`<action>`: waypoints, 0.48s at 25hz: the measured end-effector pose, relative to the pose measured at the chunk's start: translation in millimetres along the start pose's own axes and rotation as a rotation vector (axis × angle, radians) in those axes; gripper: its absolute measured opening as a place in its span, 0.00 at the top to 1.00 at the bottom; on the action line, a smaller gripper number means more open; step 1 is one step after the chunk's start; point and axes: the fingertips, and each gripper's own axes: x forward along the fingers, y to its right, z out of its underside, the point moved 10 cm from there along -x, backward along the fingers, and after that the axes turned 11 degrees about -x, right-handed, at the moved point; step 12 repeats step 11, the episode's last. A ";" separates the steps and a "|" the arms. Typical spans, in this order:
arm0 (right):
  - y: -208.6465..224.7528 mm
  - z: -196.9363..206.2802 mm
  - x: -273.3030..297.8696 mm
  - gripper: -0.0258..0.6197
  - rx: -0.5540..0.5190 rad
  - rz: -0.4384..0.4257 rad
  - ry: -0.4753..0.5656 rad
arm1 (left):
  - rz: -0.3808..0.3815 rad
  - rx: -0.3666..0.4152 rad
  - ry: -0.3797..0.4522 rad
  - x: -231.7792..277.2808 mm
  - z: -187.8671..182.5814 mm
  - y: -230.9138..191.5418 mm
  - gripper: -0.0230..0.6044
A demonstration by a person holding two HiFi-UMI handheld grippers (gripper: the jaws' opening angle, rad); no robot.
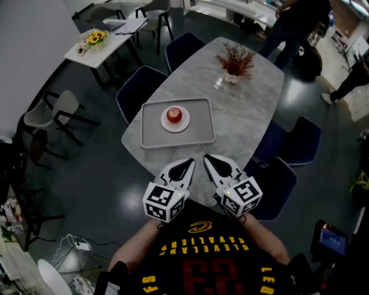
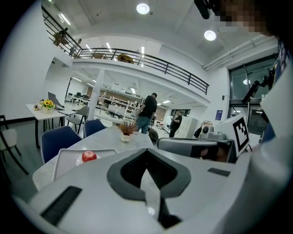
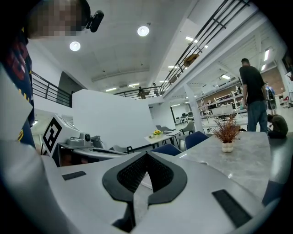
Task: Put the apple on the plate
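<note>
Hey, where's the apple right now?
In the head view the apple sits on the small white plate at the centre of the grey tray, on the near-left part of the marble table, with the potted plant farther along.

head view dim, vignetted | gripper views bright, ceiling lights (image 2: 143, 8), fisheye edges, face mosaic

Head view, lower centre: left gripper (image 1: 185, 165) and right gripper (image 1: 211, 161) sit side by side, tips converging up-frame, near each other but not touching. Both jaw pairs pressed together, empty. Left forearm (image 1: 137, 246) and right forearm (image 1: 271, 239) tucked in at the bottom edge.
</note>
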 end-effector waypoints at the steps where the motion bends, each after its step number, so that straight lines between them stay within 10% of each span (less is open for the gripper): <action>1: 1.2 0.7 0.3 0.95 -0.003 0.000 0.003 | -0.002 0.006 0.003 1.2 0.2 0.0 0.96; 12: -1.2 0.6 -4.8 0.95 -0.012 0.002 0.014 | -0.010 0.047 0.018 -4.5 -1.0 8.0 0.96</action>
